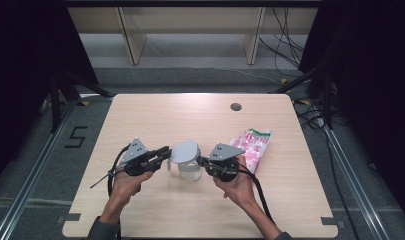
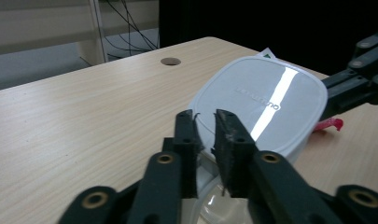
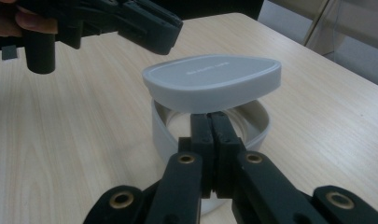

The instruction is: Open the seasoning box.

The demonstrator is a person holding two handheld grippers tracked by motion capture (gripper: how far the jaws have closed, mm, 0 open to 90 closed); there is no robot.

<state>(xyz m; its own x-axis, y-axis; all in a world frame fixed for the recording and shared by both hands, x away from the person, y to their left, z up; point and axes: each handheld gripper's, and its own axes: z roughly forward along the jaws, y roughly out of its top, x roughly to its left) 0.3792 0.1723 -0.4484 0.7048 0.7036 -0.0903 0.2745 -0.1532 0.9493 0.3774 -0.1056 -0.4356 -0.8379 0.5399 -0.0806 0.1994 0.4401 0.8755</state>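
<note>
A clear round container [image 1: 189, 172] stands near the table's middle, with a grey-white lid [image 1: 184, 151] lying tilted over it. In the right gripper view the lid [image 3: 210, 81] is propped up, leaving a gap above the container's wall [image 3: 161, 133]. My left gripper [image 1: 166, 152] reaches in from the left. Its jaws [image 2: 206, 122] are slightly parted at the lid's near edge [image 2: 266, 102] and do not press on it. My right gripper [image 1: 200, 161] comes from the right with its jaws [image 3: 209, 122] shut together at the container's rim, under the lid. I see nothing between them.
A bag of pink-and-white sweets [image 1: 253, 144] lies just right of the container, behind the right hand. A round cable hole [image 1: 235, 106] sits in the tabletop [image 1: 155, 115] farther back. Shelf legs and cables stand on the floor beyond the table.
</note>
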